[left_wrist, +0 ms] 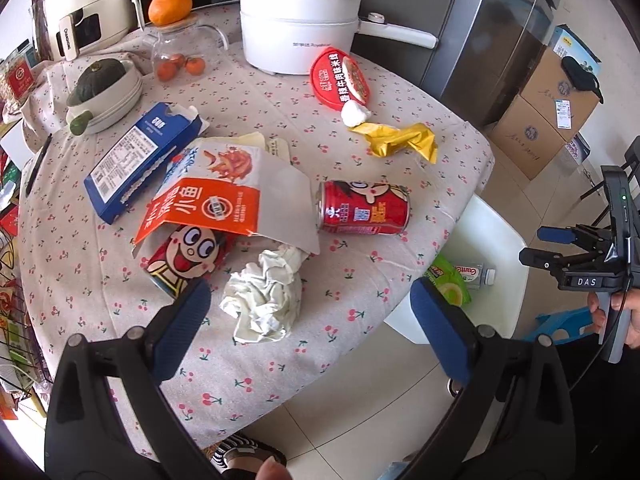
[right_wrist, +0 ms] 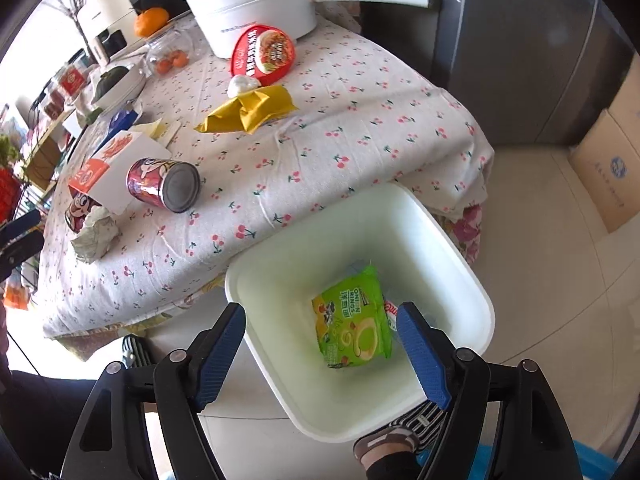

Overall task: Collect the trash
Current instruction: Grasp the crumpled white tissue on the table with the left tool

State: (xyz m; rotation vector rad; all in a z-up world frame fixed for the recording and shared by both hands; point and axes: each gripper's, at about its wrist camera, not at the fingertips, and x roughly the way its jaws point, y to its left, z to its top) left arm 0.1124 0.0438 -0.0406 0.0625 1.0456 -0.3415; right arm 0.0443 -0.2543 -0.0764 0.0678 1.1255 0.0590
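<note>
My left gripper (left_wrist: 310,314) is open and empty, just in front of a crumpled white tissue (left_wrist: 264,294) on the cherry-print table (left_wrist: 280,360). Behind it lie an orange snack box (left_wrist: 224,200), a cartoon can (left_wrist: 184,258) under it, a red can (left_wrist: 364,208), a blue carton (left_wrist: 140,156), a yellow wrapper (left_wrist: 400,142), a small white wad (left_wrist: 354,114) and a red bowl lid (left_wrist: 340,76). My right gripper (right_wrist: 320,346) is open and empty over the white bin (right_wrist: 460,256), which holds a green onion-rings bag (right_wrist: 352,320).
A white pot (left_wrist: 300,20), a glass jar (left_wrist: 180,56) with an orange on it, a squash in a bowl (left_wrist: 104,92) and an appliance (left_wrist: 88,4) stand at the table's back. Cardboard boxes (left_wrist: 548,120) and a grey fridge (left_wrist: 492,32) are at the right.
</note>
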